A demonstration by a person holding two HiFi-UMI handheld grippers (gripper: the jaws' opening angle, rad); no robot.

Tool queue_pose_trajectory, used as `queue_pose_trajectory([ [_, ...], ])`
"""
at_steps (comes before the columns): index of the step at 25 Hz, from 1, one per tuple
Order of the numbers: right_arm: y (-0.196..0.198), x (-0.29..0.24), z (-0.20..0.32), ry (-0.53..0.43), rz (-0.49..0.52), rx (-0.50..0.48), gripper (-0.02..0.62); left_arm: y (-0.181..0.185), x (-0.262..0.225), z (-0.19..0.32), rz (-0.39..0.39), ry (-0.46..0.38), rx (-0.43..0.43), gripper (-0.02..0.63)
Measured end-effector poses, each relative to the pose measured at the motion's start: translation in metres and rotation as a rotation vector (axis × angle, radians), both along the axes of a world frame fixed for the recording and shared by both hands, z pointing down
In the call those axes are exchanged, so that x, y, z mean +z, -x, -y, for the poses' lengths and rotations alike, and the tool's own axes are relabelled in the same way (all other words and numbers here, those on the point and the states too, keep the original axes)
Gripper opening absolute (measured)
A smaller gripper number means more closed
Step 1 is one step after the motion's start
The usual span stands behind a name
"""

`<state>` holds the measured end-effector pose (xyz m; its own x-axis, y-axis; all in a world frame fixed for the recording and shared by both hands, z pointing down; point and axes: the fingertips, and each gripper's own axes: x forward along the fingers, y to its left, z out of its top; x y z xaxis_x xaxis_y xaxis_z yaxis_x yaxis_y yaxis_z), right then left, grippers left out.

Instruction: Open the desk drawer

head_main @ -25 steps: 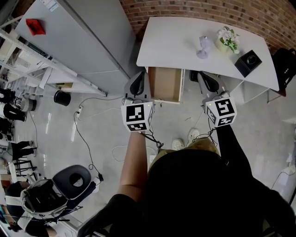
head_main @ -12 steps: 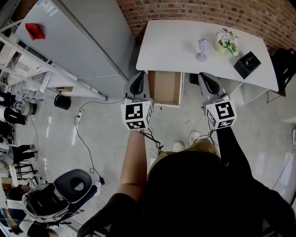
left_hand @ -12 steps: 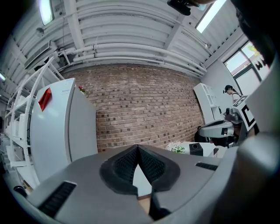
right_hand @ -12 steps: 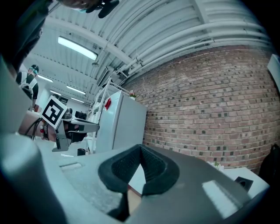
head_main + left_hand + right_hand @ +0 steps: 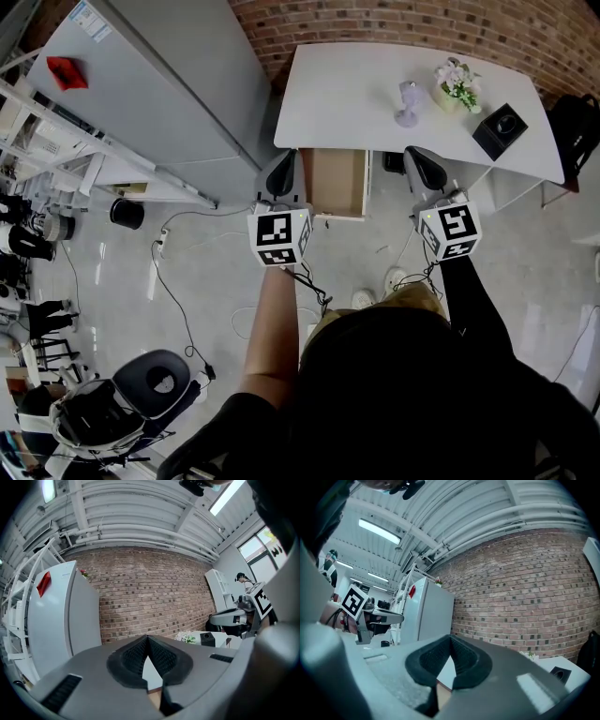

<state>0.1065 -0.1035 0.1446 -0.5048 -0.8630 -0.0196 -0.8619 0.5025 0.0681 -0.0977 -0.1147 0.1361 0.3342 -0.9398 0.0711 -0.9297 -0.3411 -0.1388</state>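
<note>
The white desk (image 5: pixel 347 89) stands against the brick wall. Its drawer (image 5: pixel 337 180) is pulled out from under the front edge and shows a bare wooden inside. My left gripper (image 5: pixel 281 172) hovers just left of the drawer, its jaws shut on nothing. My right gripper (image 5: pixel 424 169) is level with it on the drawer's right, also shut and empty. In the left gripper view the pads (image 5: pixel 136 656) meet at the tip, with the desk edge (image 5: pixel 151 673) seen beyond. In the right gripper view the pads (image 5: pixel 461 658) likewise meet.
On the desk are a flower pot (image 5: pixel 457 82), a small lilac object (image 5: pixel 408 101) and a black box (image 5: pixel 502 128). A tall grey cabinet (image 5: pixel 159 84) stands left of the desk. Cables (image 5: pixel 173 281), a black bin (image 5: pixel 125 213) and an office chair (image 5: pixel 155 372) are on the floor.
</note>
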Motion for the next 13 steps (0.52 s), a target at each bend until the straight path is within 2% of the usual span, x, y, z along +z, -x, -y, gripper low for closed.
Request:
queue_pose_trajectory([
  [4,0.0022,-0.0008,0.0032,0.001,-0.014,-0.008,0.000,-0.0006,-0.0034,0.0031,0.021,-0.010,0.001,0.009],
  [13,0.0074,0.0031,0.0095,0.012,-0.037,-0.024,0.000,0.0035,0.0019,0.0085,-0.011,0.005,-0.005,0.009],
])
